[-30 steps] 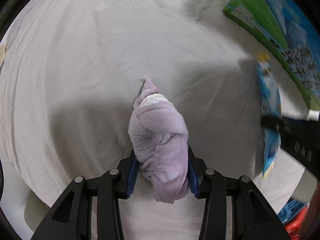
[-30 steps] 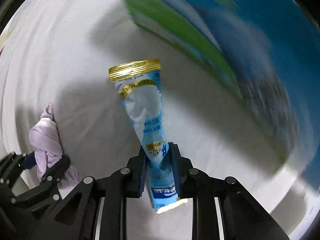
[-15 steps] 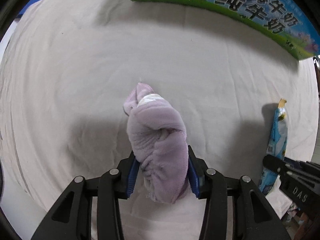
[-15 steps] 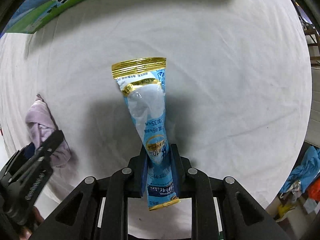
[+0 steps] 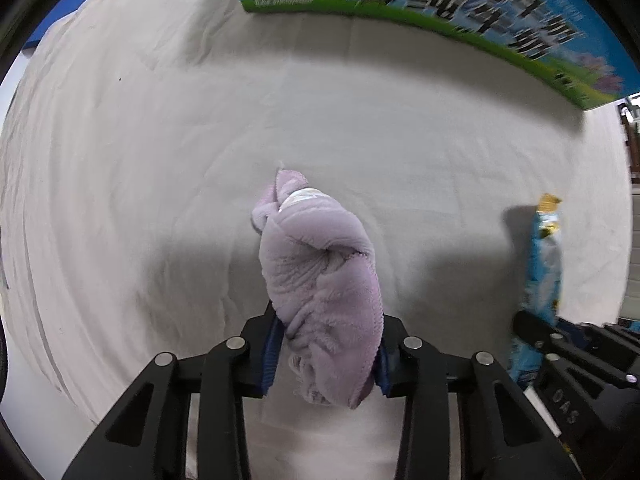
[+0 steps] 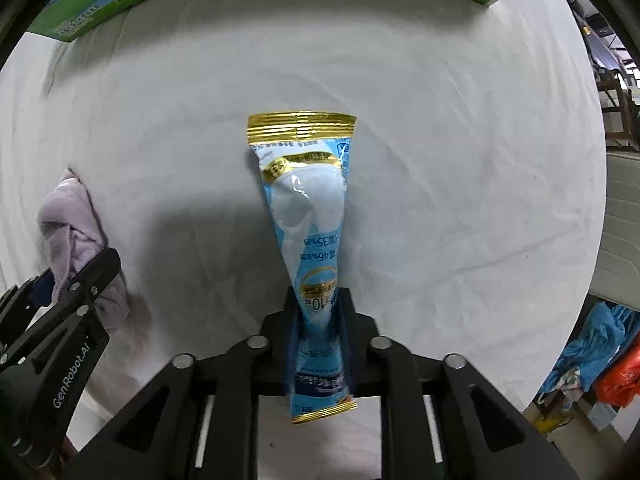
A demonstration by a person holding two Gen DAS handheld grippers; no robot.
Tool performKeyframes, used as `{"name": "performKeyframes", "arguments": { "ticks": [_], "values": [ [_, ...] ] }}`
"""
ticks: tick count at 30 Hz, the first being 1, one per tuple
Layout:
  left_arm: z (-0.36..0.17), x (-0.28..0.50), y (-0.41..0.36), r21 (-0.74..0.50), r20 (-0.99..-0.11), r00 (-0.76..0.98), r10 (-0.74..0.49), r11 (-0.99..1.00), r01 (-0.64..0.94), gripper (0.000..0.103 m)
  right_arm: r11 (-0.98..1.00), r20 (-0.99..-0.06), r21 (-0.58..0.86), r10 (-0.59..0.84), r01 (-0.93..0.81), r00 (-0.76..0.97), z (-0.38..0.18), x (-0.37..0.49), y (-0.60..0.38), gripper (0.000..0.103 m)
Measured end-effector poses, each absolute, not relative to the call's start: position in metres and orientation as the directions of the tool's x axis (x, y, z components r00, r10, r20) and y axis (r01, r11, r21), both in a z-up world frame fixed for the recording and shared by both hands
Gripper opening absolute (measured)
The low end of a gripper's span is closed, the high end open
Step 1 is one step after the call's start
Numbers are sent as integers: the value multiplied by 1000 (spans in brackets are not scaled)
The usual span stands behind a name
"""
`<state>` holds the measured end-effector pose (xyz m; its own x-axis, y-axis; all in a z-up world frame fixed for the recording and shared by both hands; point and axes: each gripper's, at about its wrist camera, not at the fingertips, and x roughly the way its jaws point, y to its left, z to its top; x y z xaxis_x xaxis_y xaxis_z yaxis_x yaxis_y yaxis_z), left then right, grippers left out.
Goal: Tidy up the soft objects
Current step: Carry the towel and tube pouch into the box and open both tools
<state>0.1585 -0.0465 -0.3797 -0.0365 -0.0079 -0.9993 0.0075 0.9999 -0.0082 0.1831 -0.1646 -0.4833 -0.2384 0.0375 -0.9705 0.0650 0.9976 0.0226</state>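
My left tool (image 5: 326,354) grips the purple cloth (image 5: 320,280), my right tool (image 6: 318,332) the blue packet (image 6: 308,216); both carried over the white sheet (image 6: 460,160), next placing them tidily.

Left black two-finger gripper (image 5: 326,344) clamped on rolled lilac fleece cloth (image 5: 320,288), right black two-finger gripper (image 6: 320,332) clamped on blue-and-gold foil pouch (image 6: 308,216), both side by side.

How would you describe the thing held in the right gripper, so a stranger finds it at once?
Start at the green and blue box along the far edge of the white cloth. Nearer, the right gripper is shut on a long blue packet with gold sealed ends. Its neighbour, the purple towel on the left, is fluffy and plain.
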Motion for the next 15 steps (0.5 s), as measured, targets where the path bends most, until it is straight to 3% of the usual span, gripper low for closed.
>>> {"name": "performKeyframes", "arguments": {
  "ticks": [11,15],
  "values": [
    [-229,211,-70,-163,-972,156,-174,983,82,34,984,-983,178,178,9,-41,-341,217,-173,14],
    [-188,247,-58,-152,-958,226,-174,982,113,34,980,-979,199,198,-2,55,-285,249,-178,14]
  ]
}}
